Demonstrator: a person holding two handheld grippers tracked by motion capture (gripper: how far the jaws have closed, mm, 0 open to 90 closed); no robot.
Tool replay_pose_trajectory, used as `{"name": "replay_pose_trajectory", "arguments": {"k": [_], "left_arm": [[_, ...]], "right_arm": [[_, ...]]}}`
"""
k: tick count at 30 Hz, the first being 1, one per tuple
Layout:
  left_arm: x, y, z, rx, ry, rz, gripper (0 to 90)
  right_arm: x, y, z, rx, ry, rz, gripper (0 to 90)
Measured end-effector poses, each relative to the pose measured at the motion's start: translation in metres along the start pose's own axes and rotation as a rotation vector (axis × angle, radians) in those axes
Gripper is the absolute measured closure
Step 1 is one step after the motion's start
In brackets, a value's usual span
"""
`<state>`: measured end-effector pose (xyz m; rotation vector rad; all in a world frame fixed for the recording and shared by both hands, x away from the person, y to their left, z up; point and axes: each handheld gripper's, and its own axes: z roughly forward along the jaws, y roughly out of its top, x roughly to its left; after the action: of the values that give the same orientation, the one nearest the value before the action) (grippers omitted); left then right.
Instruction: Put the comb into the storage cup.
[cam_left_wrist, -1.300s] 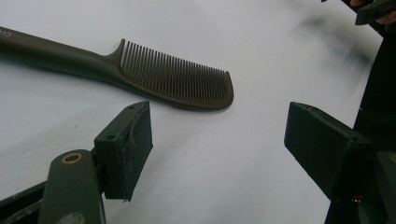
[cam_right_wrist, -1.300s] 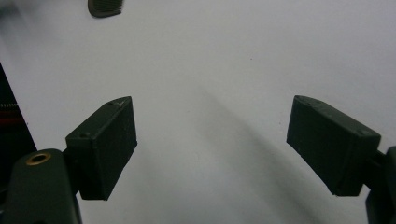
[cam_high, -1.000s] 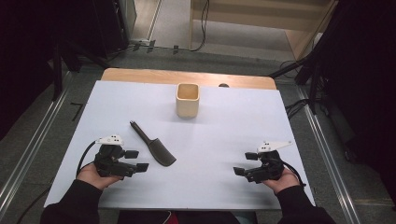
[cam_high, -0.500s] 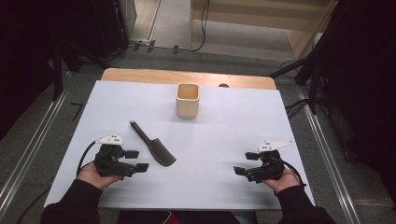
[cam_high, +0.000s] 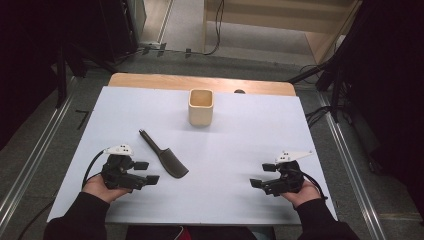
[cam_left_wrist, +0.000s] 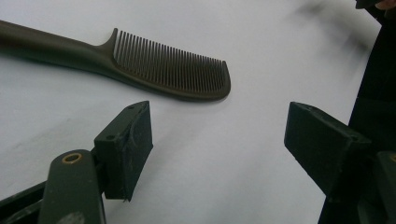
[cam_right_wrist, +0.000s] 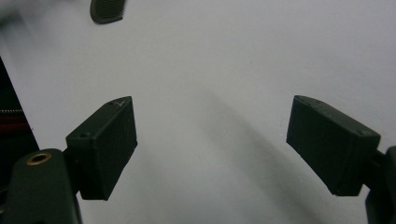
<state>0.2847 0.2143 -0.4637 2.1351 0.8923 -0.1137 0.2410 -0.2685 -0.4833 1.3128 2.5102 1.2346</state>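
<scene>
The dark comb lies flat on the white counter, left of centre, its handle angled away toward the far left. My left tongs rest just beside its toothed end, released, jaws wide apart and holding nothing. My right tongs sit well apart near the right edge, likewise released. A beige cup stands upright farther back.
</scene>
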Motion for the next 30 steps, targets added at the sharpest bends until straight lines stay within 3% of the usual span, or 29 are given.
{"name": "replay_pose_trajectory", "arguments": {"k": [21, 30], "left_arm": [[0.0003, 0.0003, -0.0001, 0.002, 0.003, -0.005, 24.2], [0.008, 0.0029, -0.0087, -0.031, 0.069, -0.051, 25.5]], "right_arm": [[-0.0006, 0.0, -0.0001, 0.005, -0.002, 0.004, 14.6], [0.0001, 0.0, 0.0007, 0.014, 0.004, -0.001, 14.6]]}}
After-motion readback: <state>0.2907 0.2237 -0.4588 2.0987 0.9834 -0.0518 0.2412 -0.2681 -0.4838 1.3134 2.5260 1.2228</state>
